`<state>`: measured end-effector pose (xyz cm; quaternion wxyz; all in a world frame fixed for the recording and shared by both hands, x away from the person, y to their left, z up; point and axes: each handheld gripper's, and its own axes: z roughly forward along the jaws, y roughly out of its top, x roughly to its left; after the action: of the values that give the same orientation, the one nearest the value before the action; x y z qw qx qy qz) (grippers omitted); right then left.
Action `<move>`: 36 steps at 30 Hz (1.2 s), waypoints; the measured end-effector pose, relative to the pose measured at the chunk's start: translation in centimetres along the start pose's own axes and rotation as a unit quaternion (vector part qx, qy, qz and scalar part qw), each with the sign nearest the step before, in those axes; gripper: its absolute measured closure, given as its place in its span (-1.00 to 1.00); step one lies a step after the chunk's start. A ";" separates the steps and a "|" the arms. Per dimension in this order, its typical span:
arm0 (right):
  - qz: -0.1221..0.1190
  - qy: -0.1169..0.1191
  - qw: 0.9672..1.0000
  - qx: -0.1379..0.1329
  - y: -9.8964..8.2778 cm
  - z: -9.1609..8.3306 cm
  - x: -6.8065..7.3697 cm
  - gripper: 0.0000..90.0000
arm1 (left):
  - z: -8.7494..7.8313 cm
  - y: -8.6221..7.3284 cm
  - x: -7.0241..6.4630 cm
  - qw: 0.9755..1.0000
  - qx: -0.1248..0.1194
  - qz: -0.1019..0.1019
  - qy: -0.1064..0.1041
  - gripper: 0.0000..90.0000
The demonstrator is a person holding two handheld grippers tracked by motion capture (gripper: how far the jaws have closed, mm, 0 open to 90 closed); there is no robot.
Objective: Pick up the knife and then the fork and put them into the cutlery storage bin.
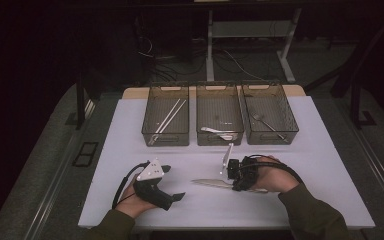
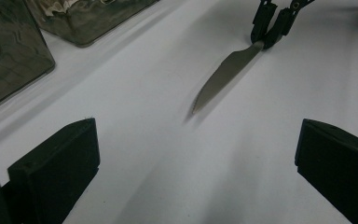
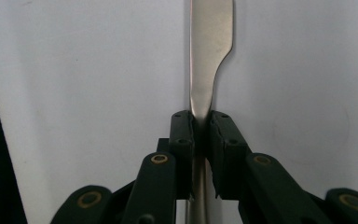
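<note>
A metal table knife [image 1: 211, 183] lies on the white table [image 1: 125, 150], its blade pointing left. My right gripper [image 1: 236, 182] is shut on it where the blade meets the handle. In the right gripper view both pads [image 3: 182, 135] press on the knife [image 3: 210, 42], and the handle runs back under the jaws. The left gripper view shows the knife [image 2: 223, 74] and the right gripper [image 2: 266, 36] from farther off. My left gripper [image 1: 172, 183] rests at the front left of the table, open [image 2: 198, 126], with nothing between its jaws.
Three clear bins stand in a row at the back of the table. The left bin [image 1: 165, 135] holds chopsticks, the middle bin [image 1: 219, 140] spoons, the right bin [image 1: 271, 139] a fork. Dark floor and desk legs lie beyond the table.
</note>
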<state>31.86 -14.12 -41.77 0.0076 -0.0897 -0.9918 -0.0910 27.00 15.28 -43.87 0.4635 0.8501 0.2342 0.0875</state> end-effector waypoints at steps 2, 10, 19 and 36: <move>0.010 0.003 1.000 -0.009 -0.3 -0.2 -0.2 0.78 | 0.0 0.0 0.0 1.000 0.002 0.001 0.000 -1.00; 0.076 -0.007 0.994 -0.078 -2.3 -1.4 -1.2 0.78 | -0.1 0.1 -0.1 1.000 0.000 0.004 0.000 -1.00; 0.127 -0.013 0.979 -0.160 -4.7 -3.0 -2.5 0.78 | -0.1 0.1 -0.1 1.000 -0.001 0.004 0.001 -1.00; 0.201 0.008 0.938 -0.282 -8.2 -5.4 -4.1 0.78 | -0.2 0.1 -0.1 1.000 0.000 0.006 0.002 -1.00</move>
<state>34.42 -23.74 -38.03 0.0083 -0.2847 -0.8865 -0.3646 26.89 15.29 -43.67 0.4627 0.8511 0.2302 0.0918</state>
